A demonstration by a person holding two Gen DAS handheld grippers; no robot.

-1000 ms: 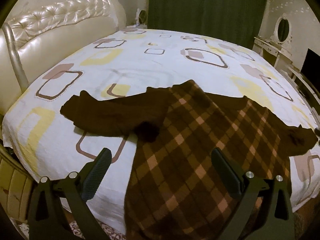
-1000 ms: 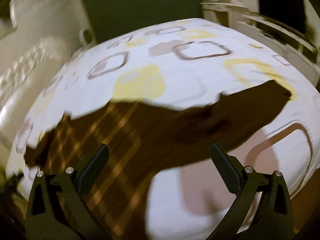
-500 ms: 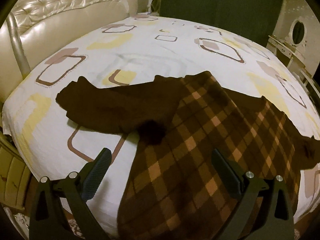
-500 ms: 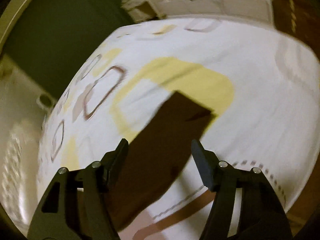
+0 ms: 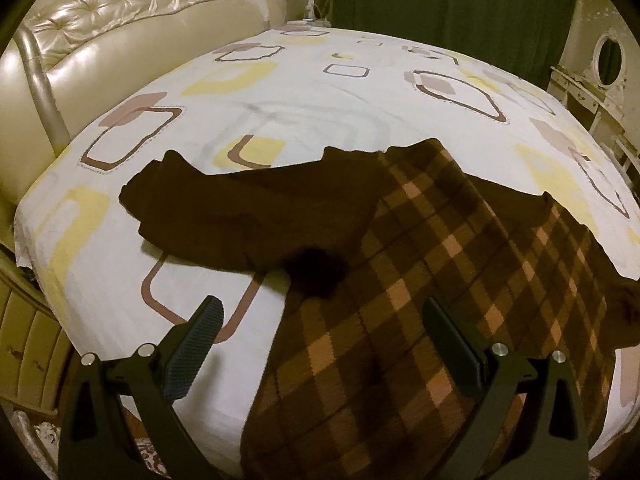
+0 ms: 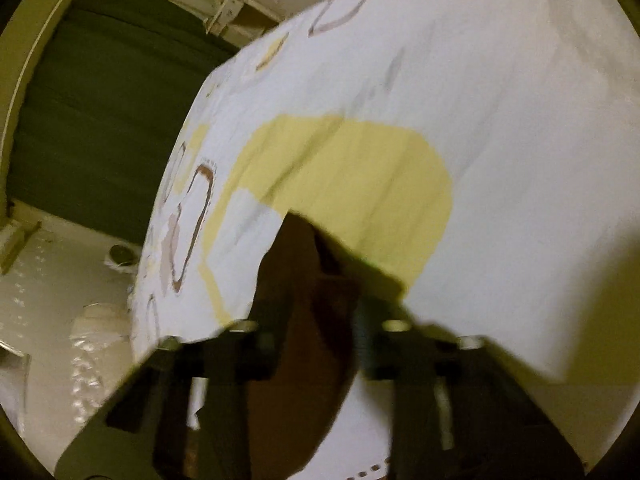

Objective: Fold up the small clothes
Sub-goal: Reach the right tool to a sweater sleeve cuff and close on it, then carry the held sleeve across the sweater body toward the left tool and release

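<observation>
In the right wrist view, at the bottom centre of the frame, the right gripper (image 6: pixel 320 320) has its jaws drawn together on a dark brown strip of cloth, the sleeve end (image 6: pixel 304 288) of the garment, which runs up between the fingers and ends just beyond the tips. The picture is blurred, so how deep the bite goes cannot be told. Past it, towards the upper right, lies only the bed sheet (image 6: pixel 480 100).

In the left wrist view, the left gripper (image 5: pixel 320 344) stands wide open at the bottom of the frame and holds nothing. The plaid garment (image 5: pixel 420 300) fills the lower centre and right, its body passing under the right-hand finger, while the left-hand finger hangs over bare sheet. Its long axis runs from the bottom centre up towards the middle. The plain brown left sleeve (image 5: pixel 248 212) stretches out to the middle left, well beyond the fingertips.

Judging by this, the right hand is the one engaged; the coming fold likely turns on carrying its sleeve inward across the plaid body.

Farthest off, at the upper left, is the tufted headboard (image 5: pixel 140 28).
</observation>
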